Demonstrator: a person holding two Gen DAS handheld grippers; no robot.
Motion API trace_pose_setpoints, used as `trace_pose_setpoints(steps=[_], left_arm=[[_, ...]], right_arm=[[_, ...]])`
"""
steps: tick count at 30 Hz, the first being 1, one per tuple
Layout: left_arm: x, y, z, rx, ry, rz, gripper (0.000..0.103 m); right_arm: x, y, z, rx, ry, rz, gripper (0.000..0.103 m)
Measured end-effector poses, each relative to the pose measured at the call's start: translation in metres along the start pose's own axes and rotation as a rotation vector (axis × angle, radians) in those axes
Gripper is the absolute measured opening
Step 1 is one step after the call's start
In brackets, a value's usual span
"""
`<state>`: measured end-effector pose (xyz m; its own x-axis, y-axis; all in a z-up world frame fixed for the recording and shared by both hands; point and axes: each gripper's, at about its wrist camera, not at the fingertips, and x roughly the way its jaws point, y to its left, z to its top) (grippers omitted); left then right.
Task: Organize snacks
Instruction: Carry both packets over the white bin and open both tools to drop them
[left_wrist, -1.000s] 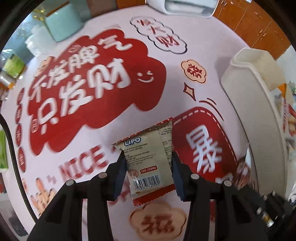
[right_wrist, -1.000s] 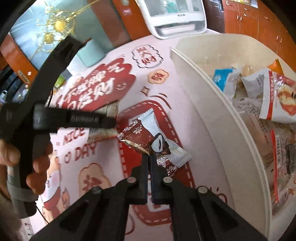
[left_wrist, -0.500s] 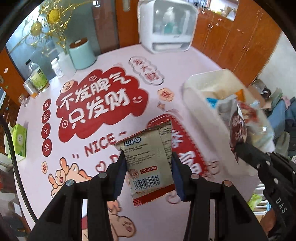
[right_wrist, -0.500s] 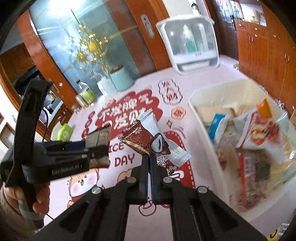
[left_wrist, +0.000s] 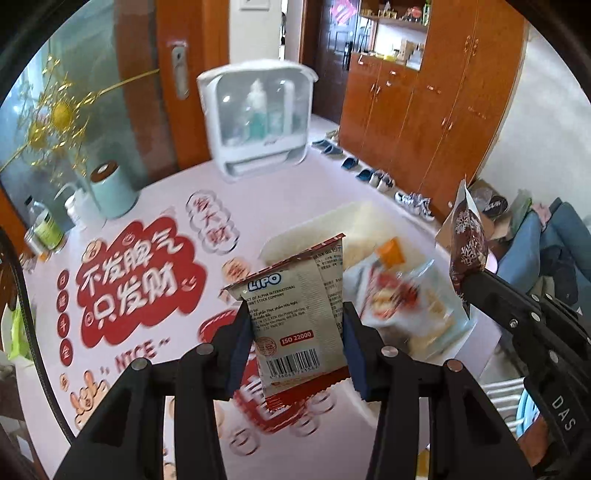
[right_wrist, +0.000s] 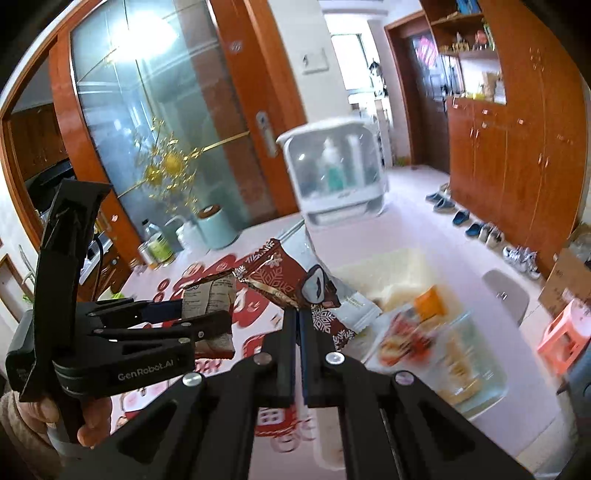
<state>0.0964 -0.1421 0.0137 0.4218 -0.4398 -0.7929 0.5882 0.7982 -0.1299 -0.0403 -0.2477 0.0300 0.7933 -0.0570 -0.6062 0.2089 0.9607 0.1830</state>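
Observation:
My left gripper (left_wrist: 295, 325) is shut on a beige and red LIPO snack packet (left_wrist: 295, 314), held upright high above the table. My right gripper (right_wrist: 297, 317) is shut on a brown and white snowflake snack wrapper (right_wrist: 295, 280). That wrapper (left_wrist: 467, 247) also shows at the right of the left wrist view, beside the LIPO packet. The left gripper (right_wrist: 207, 317) with its packet (right_wrist: 208, 295) hangs just left of the right one. Below both lies a cream bin (left_wrist: 314, 229) holding several snack bags (left_wrist: 399, 295).
A pink tablecloth (left_wrist: 140, 288) with red Chinese lettering covers the round table. At its far side stand a white cabinet box (left_wrist: 258, 122), a mint canister (left_wrist: 110, 188) and a green-labelled bottle (left_wrist: 44, 229). Wooden cupboards, shoes and a pink stool (right_wrist: 561, 336) lie beyond.
Both grippers have risen well above the table with their snacks still held. The views have tilted up, showing the room. The bin now lies below and ahead.

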Motion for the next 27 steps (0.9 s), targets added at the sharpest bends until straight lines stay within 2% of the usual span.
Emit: trace_pose_setpoints(steps=[6, 14, 24, 26, 27], left_arm=[[0.010, -0.039, 0.027, -0.009, -0.030, 0.014, 0.044], [0.023, -0.059, 0.045, -0.031, -0.037, 0.055, 0.044], [0.051, -0.062, 0.058, -0.075, 0.003, 0.075, 0.045], [0.058, -0.062, 0.057, -0.084, 0.014, 0.083, 0.048], [0.060, -0.062, 0.056, -0.084, 0.019, 0.085, 0.054]], right_arm=[[-0.010, -0.036, 0.033, -0.028, -0.064, -0.015, 0.002], [-0.006, -0.064, 0.062, -0.051, -0.102, 0.005, 0.002], [0.020, -0.082, 0.076, -0.040, -0.052, 0.037, 0.002], [0.028, -0.083, 0.077, -0.038, -0.034, 0.041, 0.002], [0.033, -0.084, 0.077, -0.039, -0.022, 0.042, 0.002]])
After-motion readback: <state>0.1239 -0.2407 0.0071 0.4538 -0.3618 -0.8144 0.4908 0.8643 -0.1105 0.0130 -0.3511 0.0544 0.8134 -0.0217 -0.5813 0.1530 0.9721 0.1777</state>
